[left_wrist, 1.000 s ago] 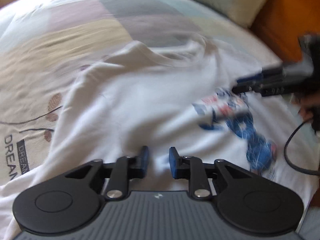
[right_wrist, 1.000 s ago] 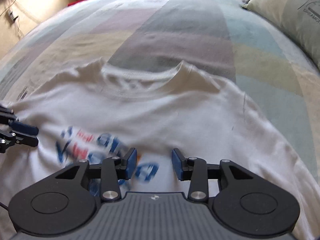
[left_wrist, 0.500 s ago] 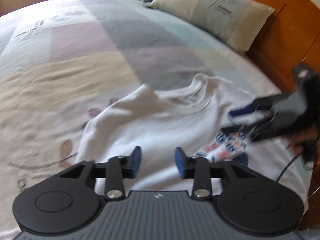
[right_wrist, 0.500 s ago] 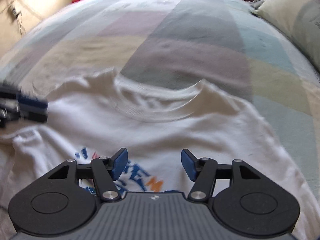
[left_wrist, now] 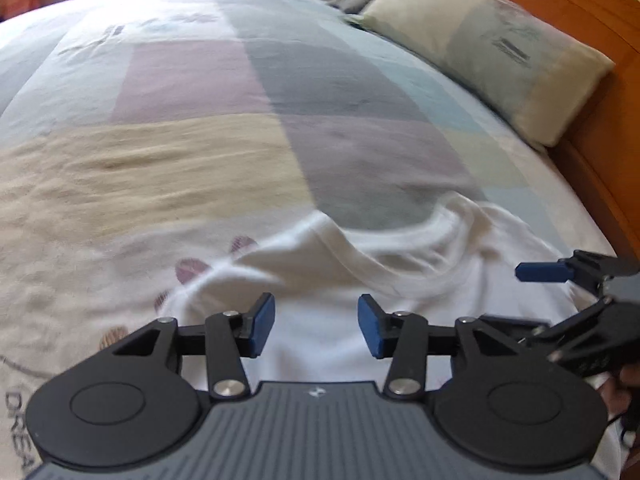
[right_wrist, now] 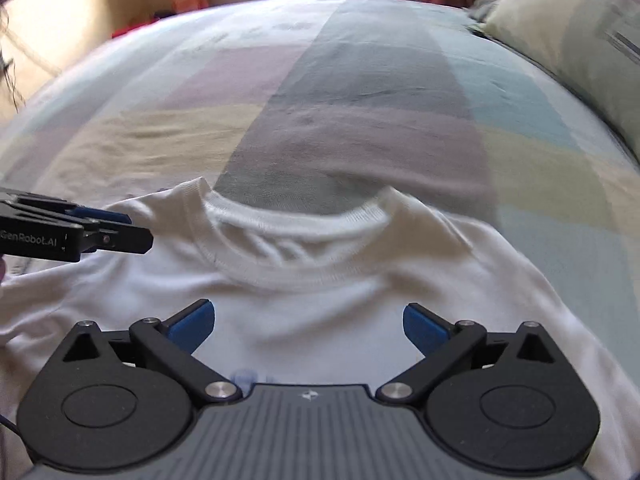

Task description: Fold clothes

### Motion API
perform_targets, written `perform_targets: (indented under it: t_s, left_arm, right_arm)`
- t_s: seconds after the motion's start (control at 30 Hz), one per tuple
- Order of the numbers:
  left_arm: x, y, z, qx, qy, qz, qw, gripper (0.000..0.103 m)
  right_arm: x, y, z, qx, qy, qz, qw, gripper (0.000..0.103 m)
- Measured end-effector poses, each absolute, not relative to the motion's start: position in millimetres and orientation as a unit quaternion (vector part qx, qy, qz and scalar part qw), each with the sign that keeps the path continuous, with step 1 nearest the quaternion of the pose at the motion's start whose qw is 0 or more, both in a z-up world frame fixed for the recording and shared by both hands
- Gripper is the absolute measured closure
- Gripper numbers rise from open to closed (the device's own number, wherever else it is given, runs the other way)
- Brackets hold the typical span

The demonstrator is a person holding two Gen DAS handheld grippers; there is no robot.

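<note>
Lying flat on the patchwork bedspread [right_wrist: 360, 80], collar away from the cameras: white T-shirt [right_wrist: 320, 280]. Hovering over it, jaws just opened: left gripper [left_wrist: 316, 326] moderately apart, right gripper [right_wrist: 308, 326] spread wide, nothing held between either pair. Pillow [left_wrist: 500, 48] against wooden headboard [left_wrist: 592, 20].

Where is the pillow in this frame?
In the left wrist view, the pillow lies at the upper right, on the bedspread against the wooden headboard, beyond the white T-shirt.
</note>
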State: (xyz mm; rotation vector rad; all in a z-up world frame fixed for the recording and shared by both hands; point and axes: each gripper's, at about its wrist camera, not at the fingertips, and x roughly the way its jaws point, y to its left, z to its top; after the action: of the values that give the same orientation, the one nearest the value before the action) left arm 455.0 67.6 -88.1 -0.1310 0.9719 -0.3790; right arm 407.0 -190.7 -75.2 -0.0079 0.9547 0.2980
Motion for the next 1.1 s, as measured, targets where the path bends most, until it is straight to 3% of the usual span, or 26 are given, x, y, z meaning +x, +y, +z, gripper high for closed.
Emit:
perform_targets:
  t_s: [0.17, 0.37, 0.47, 0.5, 0.57, 0.63, 0.83, 0.9, 0.97, 1.1]
  left_arm:
    - [420.9, 53.1, -92.1, -0.041, 0.485, -0.193, 0.852, 0.053]
    - [418.0, 22.7, -90.6, -0.034, 0.488, -0.194, 0.850, 0.053]
    - [429.9, 3.2, -86.9, -0.029, 0.483, -0.211, 0.849, 0.047]
    - [433.2, -4.2, -86.5, -0.024, 0.483, -0.214, 0.849, 0.047]
    - [439.4, -19.4, -87.1, -0.010, 0.484, -0.213, 0.849, 0.047]
    - [441.9, -33.1, -86.4, 0.001, 0.480, -0.213, 0.851, 0.047]
    - [443.0, -62.2, -96.7, -0.001, 0.487, -0.224, 0.844, 0.042]
    - [441.3, -68.6, -102.0, 0.011, 0.486, -0.222, 0.845, 0.038]
    - [439.6, -71.8, -103.2, 0.019, 0.482, -0.231, 0.845, 0.032]
    - [439.5, -72.3, -104.1, 0.021, 0.483, -0.235, 0.843, 0.029]
  right_arm:
    - [359.3, -233.2, -93.1, 0.065, 0.507, 0.122, 0.851, 0.000]
    - [346.4, -260.3, -85.6, 0.091, 0.498, 0.139, 0.851, 0.000]
    - [350.6, -292.3, -68.5, 0.093, 0.477, 0.113, 0.867, 0.001]
    - [351.5, -304.5, -63.7, 0.091, 0.473, 0.104, 0.870, 0.003]
    - [353.3, -329.8, -58.1, 0.082, 0.476, 0.085, 0.871, 0.031]
    - [354.9, -352.0, -58.0, 0.073, 0.488, 0.067, 0.867, 0.045]
    - [339.4, -411.2, -53.5, 0.083, 0.474, 0.001, 0.876, 0.047]
    - [338.2, -426.7, -54.2, 0.085, 0.470, -0.022, 0.879, 0.055]
    - [341.3, -439.4, -54.1, 0.077, 0.468, -0.034, 0.880, 0.071]
    - [352.0, -456.7, -50.6, 0.053, 0.454, -0.049, 0.888, 0.072]
